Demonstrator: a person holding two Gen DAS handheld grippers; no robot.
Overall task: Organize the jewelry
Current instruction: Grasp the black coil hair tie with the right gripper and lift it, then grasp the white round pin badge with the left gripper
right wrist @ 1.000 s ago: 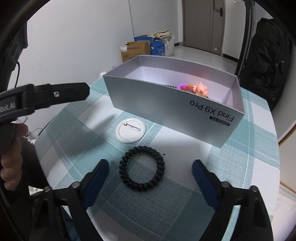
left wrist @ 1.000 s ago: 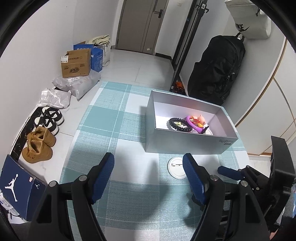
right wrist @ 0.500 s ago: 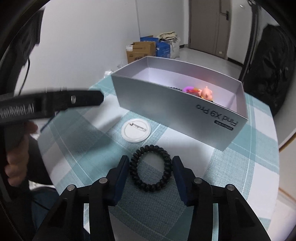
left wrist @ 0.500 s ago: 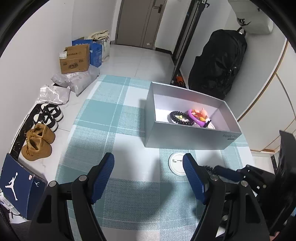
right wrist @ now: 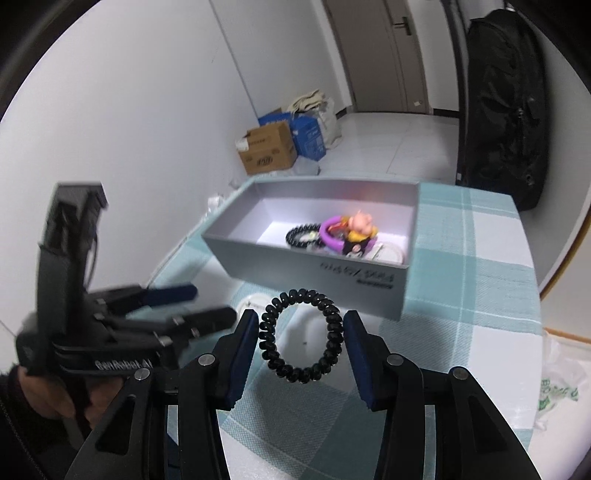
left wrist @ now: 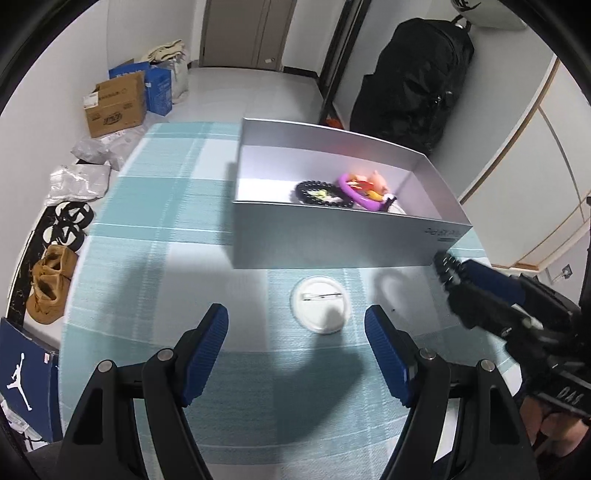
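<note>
both grippers hover near the box (right wrist: 317, 267): my right gripper (right wrist: 300, 334) clamps the hair tie (right wrist: 300, 334) (lifted), my left gripper (left wrist: 295, 325) gapes above the badge (left wrist: 320, 311).

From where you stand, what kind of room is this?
Probably a home entryway or hall: sneakers and tan boots line the wall, cardboard boxes sit on the tiled floor near a door, and a checked tablecloth covers a small table.
</note>
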